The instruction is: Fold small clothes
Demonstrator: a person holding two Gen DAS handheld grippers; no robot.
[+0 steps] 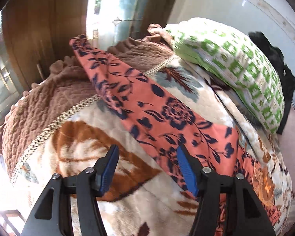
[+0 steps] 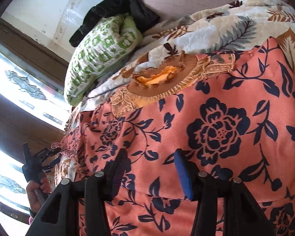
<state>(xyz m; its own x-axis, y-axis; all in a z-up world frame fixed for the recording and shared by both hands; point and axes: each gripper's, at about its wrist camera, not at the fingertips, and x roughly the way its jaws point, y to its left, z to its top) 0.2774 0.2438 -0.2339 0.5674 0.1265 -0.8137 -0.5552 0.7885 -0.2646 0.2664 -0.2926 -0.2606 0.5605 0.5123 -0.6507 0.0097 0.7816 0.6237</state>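
Bright windows and wooden frames ring a bed (image 1: 289, 122) covered with a cream blanket (image 1: 100, 129) printed with brown and grey leaves. On that blanket lies the task's thing, a salmon-pink garment (image 1: 167, 116) with dark blue flowers, spread over the middle of the bed. A green-and-white pillow (image 1: 236, 66) sits toward two o'clock in the left wrist view, with a black cloth (image 1: 279, 63) behind it.

Seen from the left wrist, the garment runs as a long band from about eleven o'clock down to five o'clock, so its long axis is that diagonal; the narrow end points away to eleven. From the right wrist, its embroidered orange neckline (image 2: 167, 78) sits at twelve o'clock, so the top points away from that camera.

Left gripper (image 1: 147, 169) has its fingers spread apart and holds nothing; the garment's edge lies by its right finger. Right gripper (image 2: 151, 171) hovers over the cloth, fingers likewise apart and empty.

Judging the step as taking hold before a fold: each gripper would best pinch one layer of the garment only, not the blanket, at matching spots along an edge, then lift evenly so the fold lands square to that long axis.
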